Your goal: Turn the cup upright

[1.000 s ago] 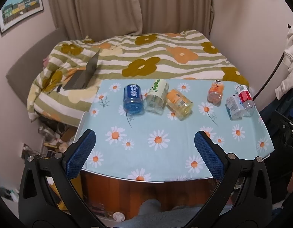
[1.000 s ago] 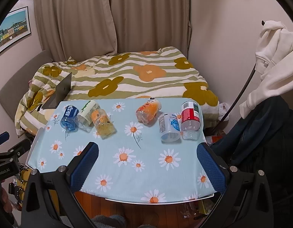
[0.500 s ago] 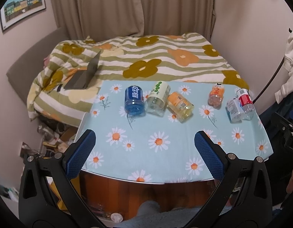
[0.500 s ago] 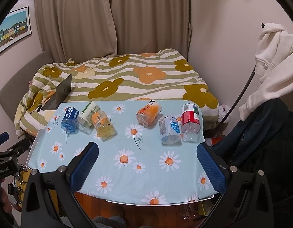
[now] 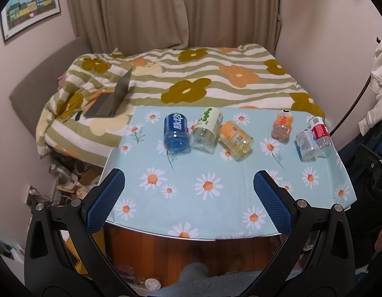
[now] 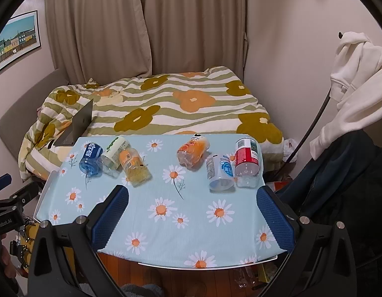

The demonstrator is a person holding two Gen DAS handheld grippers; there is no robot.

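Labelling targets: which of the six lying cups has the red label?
The red-label cup, rightmost on the table, touching the white-and-blue cup. The others are blue, green-dotted white, yellow-orange and orange.

Your left gripper (image 5: 188, 183) has a matte black frame with triangular cut-outs, and its two fingers carry blue pads (image 5: 105, 200) with a fine mesh texture. Round silver screws (image 5: 76, 202) sit at the finger joints. Your right gripper (image 6: 191, 205) is built alike: black arms, blue textured pads (image 6: 275, 219), silver screws (image 6: 303, 219). White "GenRobot.AI" lettering (image 6: 1, 224) marks the left gripper's black body.
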